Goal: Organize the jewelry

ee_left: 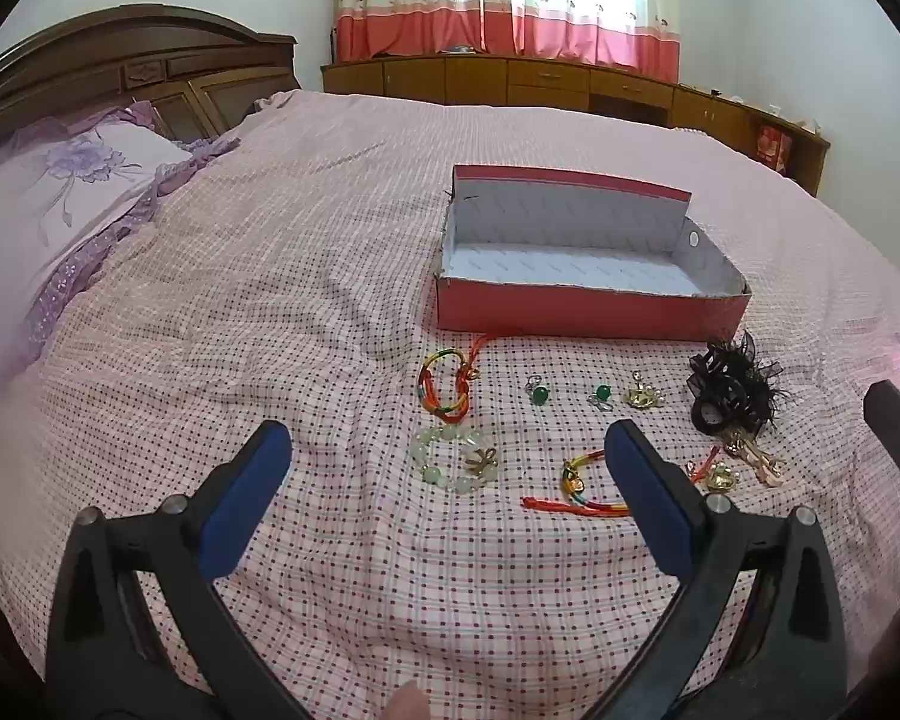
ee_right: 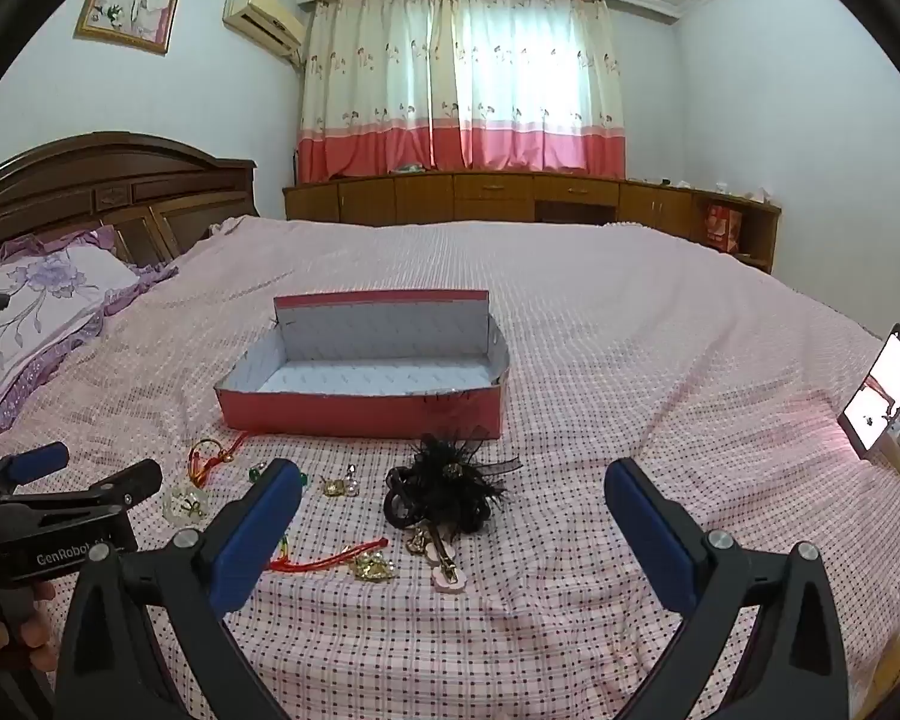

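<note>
You have the open box [ee_left: 588,300] on the bedspread [ee_left: 270,300] ahead of you, its lid standing up at the far side. Before the box the jewelry lies spread out: at the left a cord bracelet [ee_left: 444,387], and nearer to you a bead bracelet [ee_left: 455,459]. Right of these lie two rings [ee_left: 537,391] and a brooch [ee_left: 642,397]. A feathered hair clip [ee_left: 729,387] sits furthest right, near the box's right corner. The pillow [ee_left: 48,210] lies far left, against the headboard [ee_left: 120,72]. Behind the bed runs a low cabinet [ee_left: 540,81].
</note>
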`<control>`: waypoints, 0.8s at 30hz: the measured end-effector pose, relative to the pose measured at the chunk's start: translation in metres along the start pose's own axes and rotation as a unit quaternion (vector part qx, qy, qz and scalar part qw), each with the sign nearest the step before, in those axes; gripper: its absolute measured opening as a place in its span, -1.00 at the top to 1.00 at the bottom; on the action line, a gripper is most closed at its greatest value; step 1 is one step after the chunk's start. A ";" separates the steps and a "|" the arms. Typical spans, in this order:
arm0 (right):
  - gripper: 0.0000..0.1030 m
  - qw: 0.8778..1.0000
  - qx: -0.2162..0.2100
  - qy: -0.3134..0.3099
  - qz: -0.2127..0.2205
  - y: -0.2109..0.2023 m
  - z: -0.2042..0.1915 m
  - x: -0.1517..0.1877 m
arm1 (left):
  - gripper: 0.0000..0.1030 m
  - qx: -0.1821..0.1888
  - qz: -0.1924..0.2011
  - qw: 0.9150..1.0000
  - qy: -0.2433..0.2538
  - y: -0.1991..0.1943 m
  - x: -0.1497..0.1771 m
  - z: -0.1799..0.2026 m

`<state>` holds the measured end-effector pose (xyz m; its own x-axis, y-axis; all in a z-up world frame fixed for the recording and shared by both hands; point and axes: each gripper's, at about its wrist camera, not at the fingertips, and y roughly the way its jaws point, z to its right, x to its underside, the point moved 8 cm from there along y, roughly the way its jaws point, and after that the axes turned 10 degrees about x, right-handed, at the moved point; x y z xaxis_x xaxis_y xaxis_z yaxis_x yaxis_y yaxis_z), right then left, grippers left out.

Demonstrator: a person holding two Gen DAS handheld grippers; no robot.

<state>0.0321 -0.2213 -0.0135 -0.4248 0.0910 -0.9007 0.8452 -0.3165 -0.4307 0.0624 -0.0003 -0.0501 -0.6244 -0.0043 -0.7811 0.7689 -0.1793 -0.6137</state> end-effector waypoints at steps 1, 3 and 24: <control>-1.00 1.000 -0.003 0.003 0.006 -0.001 0.000 -0.001 | -0.90 0.000 0.000 1.000 0.001 0.000 0.000 0.000; -1.00 1.000 -0.004 0.003 0.003 0.000 0.000 0.000 | -0.89 -0.001 -0.002 1.000 0.002 0.000 0.000 -0.001; -1.00 1.000 -0.002 0.005 0.014 -0.003 0.000 -0.009 | -0.89 -0.002 0.013 1.000 0.004 -0.004 -0.006 0.003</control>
<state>0.0336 -0.2208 -0.0047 -0.3986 0.0918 -0.9125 0.8579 -0.3145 -0.4063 0.0628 -0.0021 -0.0427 -0.6025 -0.0016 -0.7981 0.7860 -0.1750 -0.5930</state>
